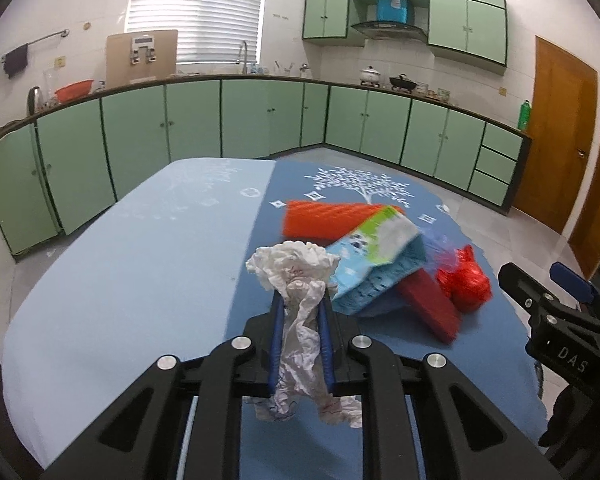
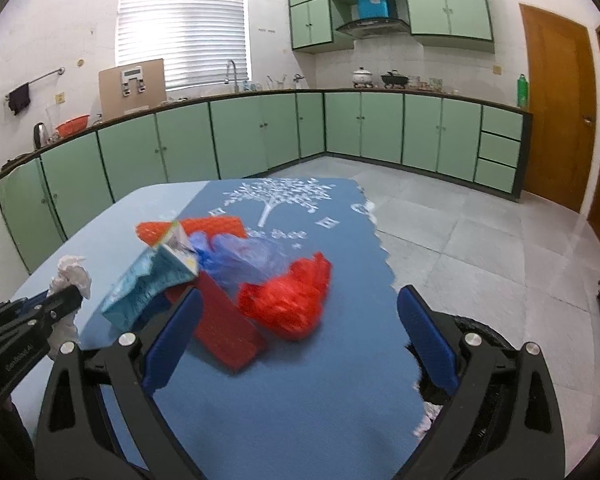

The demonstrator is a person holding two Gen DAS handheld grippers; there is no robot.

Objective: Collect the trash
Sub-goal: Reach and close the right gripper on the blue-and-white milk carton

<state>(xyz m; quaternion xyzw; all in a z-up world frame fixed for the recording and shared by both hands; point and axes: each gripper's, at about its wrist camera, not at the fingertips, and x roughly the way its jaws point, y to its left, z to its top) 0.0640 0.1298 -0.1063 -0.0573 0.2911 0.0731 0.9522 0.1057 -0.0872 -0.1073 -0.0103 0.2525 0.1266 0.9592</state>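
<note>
My left gripper (image 1: 302,304) is shut on a crumpled white paper (image 1: 296,272) and holds it above the blue tablecloth (image 1: 140,272); the paper also shows in the right wrist view (image 2: 74,272). Ahead lies a trash pile: a light-blue carton (image 1: 376,264), an orange box (image 1: 332,218), a dark red box (image 1: 432,304), a red plastic bag (image 1: 466,280) and a blue plastic bag (image 2: 244,254). My right gripper (image 2: 300,308) is open and empty, just short of the red bag (image 2: 288,300) and the red box (image 2: 224,328).
The table's right edge (image 2: 388,264) drops to a grey tiled floor. Green cabinets (image 1: 260,120) line the walls behind. A dark bin (image 2: 480,344) shows under my right gripper, beside the table.
</note>
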